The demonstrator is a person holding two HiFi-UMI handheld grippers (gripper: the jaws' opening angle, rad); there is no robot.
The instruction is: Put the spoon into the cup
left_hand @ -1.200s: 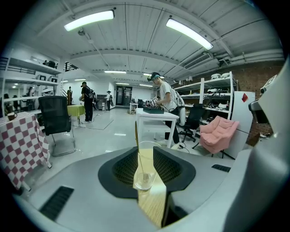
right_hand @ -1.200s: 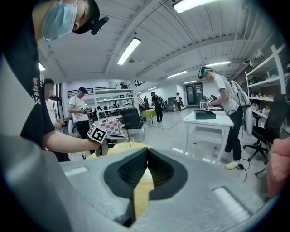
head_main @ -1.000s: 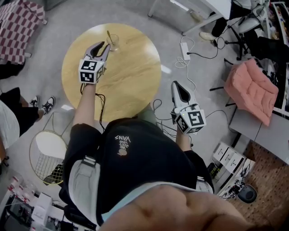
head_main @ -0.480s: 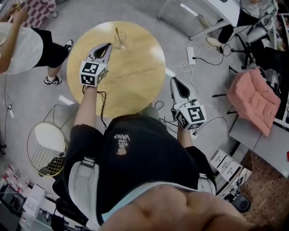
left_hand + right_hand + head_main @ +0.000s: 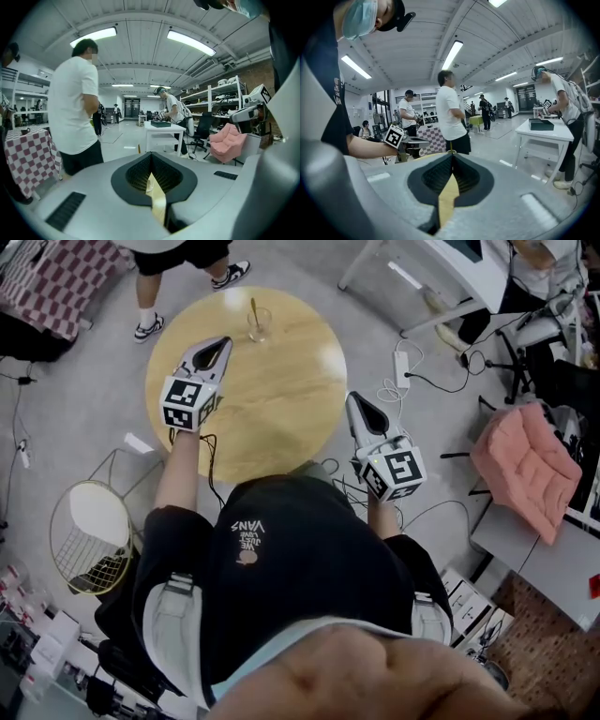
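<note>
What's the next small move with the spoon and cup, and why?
Probably just draw the left gripper back from the cup. The spoon stands in the cup on the table, so the task looks done. Both it and the right gripper are shut, with nothing between their jaws.

Clear glass cup (image 5: 260, 325) on a smooth wooden table (image 5: 286, 395)
</note>
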